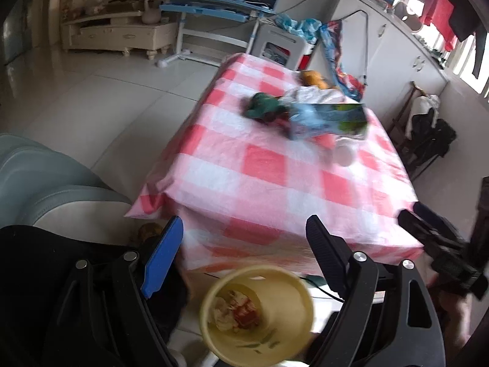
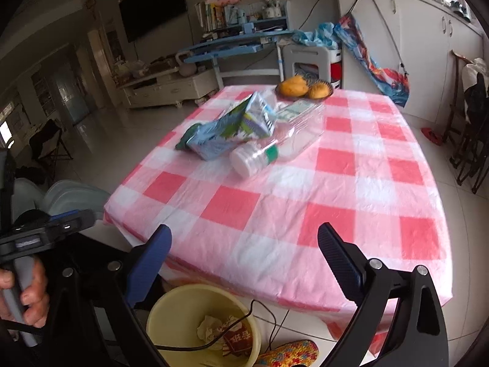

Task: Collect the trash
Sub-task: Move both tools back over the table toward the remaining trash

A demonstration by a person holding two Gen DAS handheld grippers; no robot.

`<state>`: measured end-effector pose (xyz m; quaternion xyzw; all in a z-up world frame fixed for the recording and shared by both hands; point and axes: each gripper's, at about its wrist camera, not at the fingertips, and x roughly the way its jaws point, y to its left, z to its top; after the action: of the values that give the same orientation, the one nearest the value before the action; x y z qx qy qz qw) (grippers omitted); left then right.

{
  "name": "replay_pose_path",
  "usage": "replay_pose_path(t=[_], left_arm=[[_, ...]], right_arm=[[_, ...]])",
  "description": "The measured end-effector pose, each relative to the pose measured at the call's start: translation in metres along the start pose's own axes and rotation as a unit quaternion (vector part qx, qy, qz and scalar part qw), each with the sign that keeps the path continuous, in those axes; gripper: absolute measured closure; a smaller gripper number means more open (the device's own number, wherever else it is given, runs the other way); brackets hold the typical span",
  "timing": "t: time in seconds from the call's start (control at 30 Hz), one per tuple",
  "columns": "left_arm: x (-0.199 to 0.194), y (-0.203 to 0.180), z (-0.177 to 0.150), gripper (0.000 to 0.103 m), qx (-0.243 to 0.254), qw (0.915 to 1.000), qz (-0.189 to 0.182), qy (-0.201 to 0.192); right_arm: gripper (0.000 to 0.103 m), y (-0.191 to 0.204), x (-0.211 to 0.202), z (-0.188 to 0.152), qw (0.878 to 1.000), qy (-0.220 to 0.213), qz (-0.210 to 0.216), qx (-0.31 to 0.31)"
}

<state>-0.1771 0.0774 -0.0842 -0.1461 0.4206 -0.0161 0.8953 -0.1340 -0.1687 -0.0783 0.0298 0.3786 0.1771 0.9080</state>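
Both tools, left (image 1: 244,241) and right (image 2: 244,250), hang wide and empty over the yellow bin (image 2: 171,309) at the counter's (image 2: 351,189) near edge, probably ready for the carton (image 2: 226,131) and bottle (image 2: 269,150) lying far across it.

Glossy plastic tablecloth (image 2: 275,208), clear plastic bottle (image 2: 275,150), smooth yellow plastic bin (image 2: 171,312), glossy floor tiles (image 1: 91,98)

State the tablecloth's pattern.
The tablecloth is pink-red and white check; the right wrist view shows it best.
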Motion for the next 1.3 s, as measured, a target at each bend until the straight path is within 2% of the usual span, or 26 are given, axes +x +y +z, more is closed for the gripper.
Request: replay_pose_path(t=[0.1,0.2,0.27,0.3,0.37,0.5,0.7,0.83,1.0,1.17,1.3], left_arm=[[-0.029,-0.015,0.005,0.013,0.028,0.9983,-0.007,-0.051],[-0.034,-0.011,0.009,0.013,0.029,0.9973,-0.018,-0.066],[-0.027,0.001,0.008,0.013,0.007,0.9978,-0.024,-0.061],[-0.017,0.012,0.007,0.013,-0.012,0.9985,-0.024,-0.047],[-0.009,0.018,0.009,0.014,-0.018,0.9988,-0.031,-0.034],[-0.009,0.022,0.011,0.014,-0.037,0.9969,-0.055,-0.043],[-0.007,0.023,0.013,0.014,-0.054,0.9958,-0.059,-0.045],[-0.008,0.022,0.019,0.014,-0.057,0.9961,-0.051,-0.044],[-0.009,0.018,0.018,0.014,-0.046,0.9974,-0.042,-0.034],[0.001,0.008,0.029,0.014,-0.016,0.9991,-0.033,-0.02],[0.018,0.004,0.053,0.014,-0.003,0.9997,-0.015,-0.018]], right_arm=[[0.011,-0.006,-0.006,0.005,1.0,-0.021,-0.008,0.009],[0.011,-0.013,-0.001,0.004,0.999,-0.018,-0.017,0.026],[0.011,-0.013,0.0,0.002,0.999,-0.021,-0.027,0.024],[0.011,-0.011,0.0,0.002,0.999,-0.023,-0.03,0.02],[0.011,-0.006,0.0,0.002,0.999,-0.03,-0.038,0.007],[0.011,0.002,0.0,0.004,0.998,-0.041,-0.051,-0.006],[0.011,0.008,-0.003,-0.004,0.996,-0.029,-0.081,-0.028],[0.011,0.01,-0.02,0.002,0.994,-0.025,-0.103,-0.039],[0.01,0.015,-0.037,0.018,0.992,-0.04,-0.094,-0.069],[0.01,0.016,-0.013,0.021,0.988,-0.019,-0.066,-0.137],[0.011,0.007,0.001,0.026,0.989,-0.01,-0.042,-0.144]])
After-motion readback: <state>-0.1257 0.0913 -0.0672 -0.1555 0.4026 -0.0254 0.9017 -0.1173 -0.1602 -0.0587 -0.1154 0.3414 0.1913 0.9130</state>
